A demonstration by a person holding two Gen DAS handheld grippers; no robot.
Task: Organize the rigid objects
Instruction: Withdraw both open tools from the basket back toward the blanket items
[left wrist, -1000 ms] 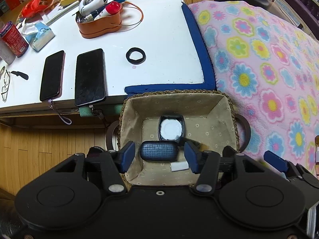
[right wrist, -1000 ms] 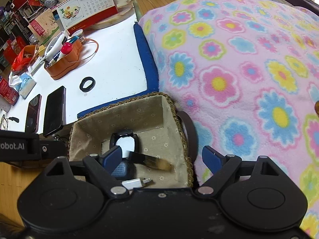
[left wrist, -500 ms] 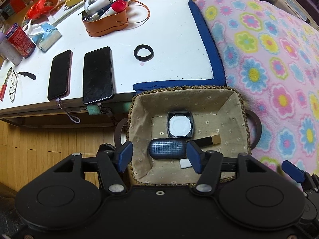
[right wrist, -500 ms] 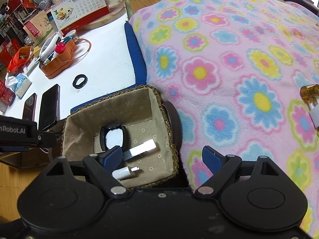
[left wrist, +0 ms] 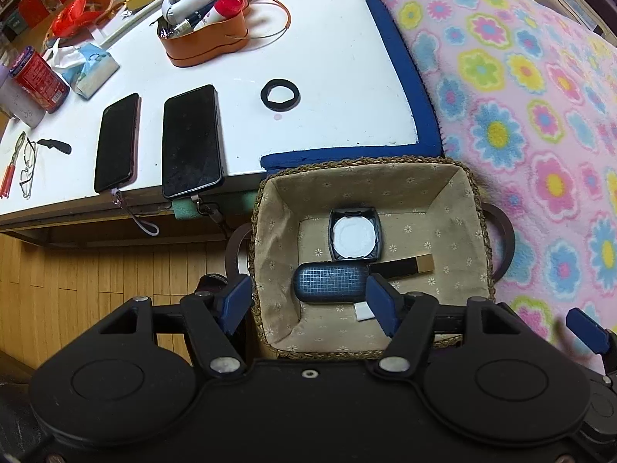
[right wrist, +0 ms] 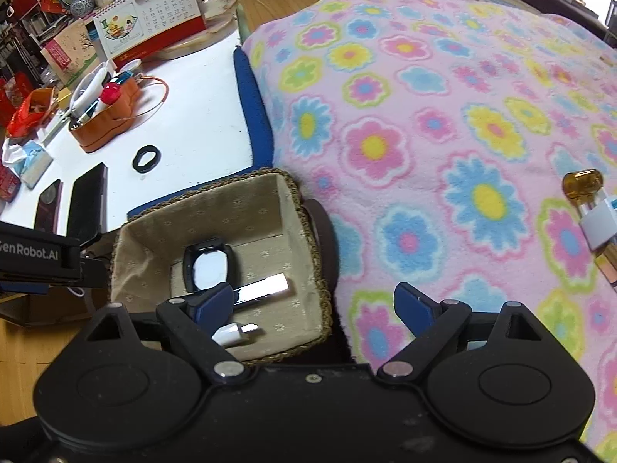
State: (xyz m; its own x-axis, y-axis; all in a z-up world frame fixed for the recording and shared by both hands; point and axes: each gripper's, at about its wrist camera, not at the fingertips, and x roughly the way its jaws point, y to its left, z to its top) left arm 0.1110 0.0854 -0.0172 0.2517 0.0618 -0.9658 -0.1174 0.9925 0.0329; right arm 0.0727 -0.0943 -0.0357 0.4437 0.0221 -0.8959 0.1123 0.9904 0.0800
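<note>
Hovering over the lined basket [left wrist: 270, 231] with the left gripper [left wrist: 308, 297], fingers spread wide and gripping nothing. Already inside: a blue gridded case [left wrist: 329, 283], a round-faced black case [left wrist: 354, 235], a flat black-and-gold stick [left wrist: 405, 266] and a small white plug [right wrist: 231, 333]. Right gripper [right wrist: 308, 305] likewise wide apart and empty, near the basket's edge over the flowered blanket [right wrist: 424, 135]. Probably between placements; next, likely fetching the amber vial [right wrist: 582, 185] and white clip [right wrist: 599, 220] lying well apart on the blanket, calling for a reach rightward.

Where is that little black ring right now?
In the left wrist view, the black ring lies on the white table, right of the larger phone.
</note>
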